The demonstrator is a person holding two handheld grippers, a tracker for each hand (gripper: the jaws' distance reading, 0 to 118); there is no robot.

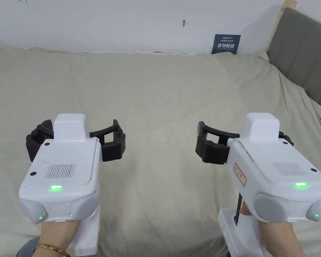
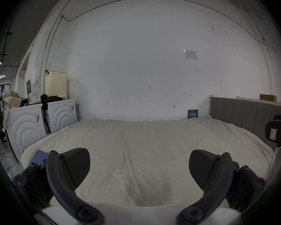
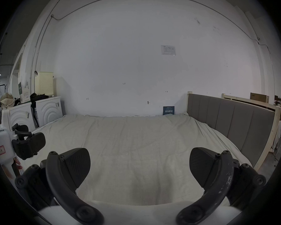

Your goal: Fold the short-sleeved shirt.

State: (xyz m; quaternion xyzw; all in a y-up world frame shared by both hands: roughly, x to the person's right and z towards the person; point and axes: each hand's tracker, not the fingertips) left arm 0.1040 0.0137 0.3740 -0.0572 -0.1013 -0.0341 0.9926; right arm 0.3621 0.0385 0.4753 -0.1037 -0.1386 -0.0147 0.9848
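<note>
I could not make out the short-sleeved shirt anywhere on the bed sheet; a bluish scrap at its near left edge was too unclear to name. So I held the left gripper and right gripper level above the near sheet, well apart, each with jaws spread wide and empty, presumably ready to reach. Beyond stood the grey headboard at far right and the white wall.

Open bed, walled on two sides

The wrinkled beige bed sheet lies bare ahead; the white wall bounds its far edge, the grey padded headboard its right side.
</note>
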